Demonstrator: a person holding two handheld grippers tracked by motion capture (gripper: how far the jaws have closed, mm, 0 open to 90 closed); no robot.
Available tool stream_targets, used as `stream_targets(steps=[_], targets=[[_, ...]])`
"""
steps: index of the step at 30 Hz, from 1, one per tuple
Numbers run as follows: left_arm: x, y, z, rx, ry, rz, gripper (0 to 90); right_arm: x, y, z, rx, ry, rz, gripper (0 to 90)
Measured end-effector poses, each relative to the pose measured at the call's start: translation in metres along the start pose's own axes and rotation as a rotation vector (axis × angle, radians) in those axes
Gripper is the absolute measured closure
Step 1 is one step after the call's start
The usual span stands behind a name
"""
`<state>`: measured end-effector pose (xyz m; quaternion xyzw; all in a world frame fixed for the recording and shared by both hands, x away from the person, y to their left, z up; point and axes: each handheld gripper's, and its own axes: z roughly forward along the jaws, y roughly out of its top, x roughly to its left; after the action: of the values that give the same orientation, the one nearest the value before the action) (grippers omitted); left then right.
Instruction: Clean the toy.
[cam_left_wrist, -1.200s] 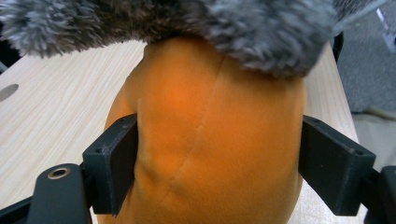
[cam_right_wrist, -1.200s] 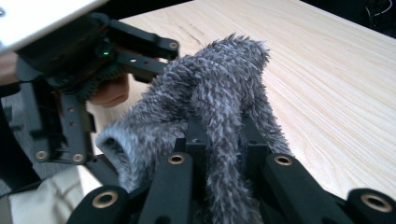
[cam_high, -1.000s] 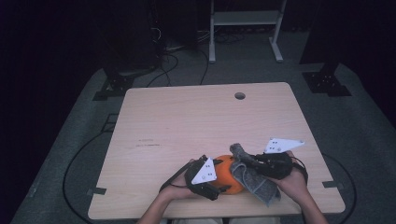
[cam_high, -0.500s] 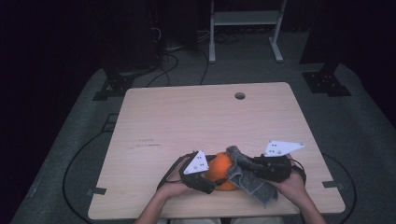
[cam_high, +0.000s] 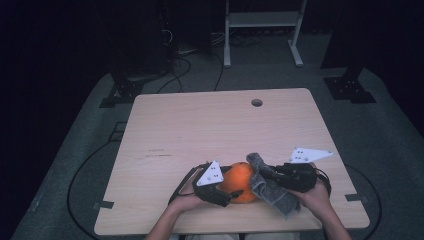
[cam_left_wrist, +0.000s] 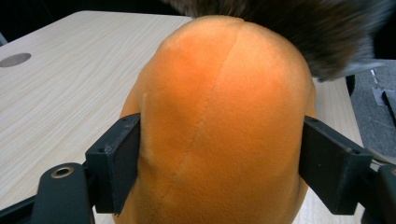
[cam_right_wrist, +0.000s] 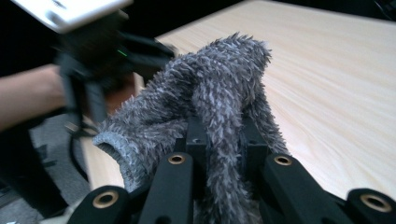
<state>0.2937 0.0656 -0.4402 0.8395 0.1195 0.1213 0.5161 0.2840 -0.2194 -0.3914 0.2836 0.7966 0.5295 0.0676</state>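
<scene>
One orange plush ball (cam_high: 241, 181), one grey fuzzy cloth (cam_high: 270, 189), two hand-held claws, left (cam_high: 227, 194) and right (cam_high: 261, 171), two hands, and one wooden counter (cam_high: 200, 125) with one round hole (cam_high: 256, 102).

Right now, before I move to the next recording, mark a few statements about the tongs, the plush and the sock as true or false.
1. The left tongs hold the orange plush ball from both sides. True.
2. The right tongs stand wide open with nothing in them. False: they are shut on the grey fuzzy sock.
3. The orange plush ball sits near the table's far edge, by the round hole. False: it sits near the person's edge of the table.
4. The grey fuzzy sock lies against the orange plush ball. True.
5. A metal frame stands on the floor beyond the table. True.
</scene>
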Motion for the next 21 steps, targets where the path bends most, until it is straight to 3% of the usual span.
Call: stream_targets(steps=[4, 7, 9, 11, 13, 16, 18, 21], targets=[[0.0, -0.001, 0.0, -0.004, 0.001, -0.007, 20.5, 0.007, 0.003, 0.008, 0.013, 0.004, -0.039, 77.7], [0.002, -0.001, 0.0, -0.01, 0.001, -0.019, 20.5, -0.006, -0.006, 0.007, 0.035, -0.039, -0.01, 77.7], [0.002, -0.001, 0.0, -0.013, 0.001, -0.023, 20.5, -0.022, -0.021, 0.007, 0.063, -0.068, 0.062, 77.8], [0.002, 0.0, -0.001, -0.018, 0.009, -0.031, 21.4, -0.029, -0.029, 0.008, 0.104, -0.097, 0.08, 77.9], [0.001, 0.004, -0.004, -0.034, 0.039, -0.041, 24.8, -0.028, -0.026, 0.006, 0.088, -0.096, 0.081, 77.8], [0.001, 0.015, -0.011, -0.043, 0.113, -0.005, 28.4, -0.019, -0.011, 0.0, 0.033, -0.1, 0.046, 77.8], [0.004, 0.022, -0.017, -0.042, 0.154, -0.004, 29.3, -0.012, -0.002, -0.003, -0.004, -0.097, 0.025, 77.8], [0.003, 0.025, -0.018, 0.01, 0.223, 0.04, 29.8, 0.001, 0.01, 0.004, -0.038, -0.069, 0.006, 77.9]])
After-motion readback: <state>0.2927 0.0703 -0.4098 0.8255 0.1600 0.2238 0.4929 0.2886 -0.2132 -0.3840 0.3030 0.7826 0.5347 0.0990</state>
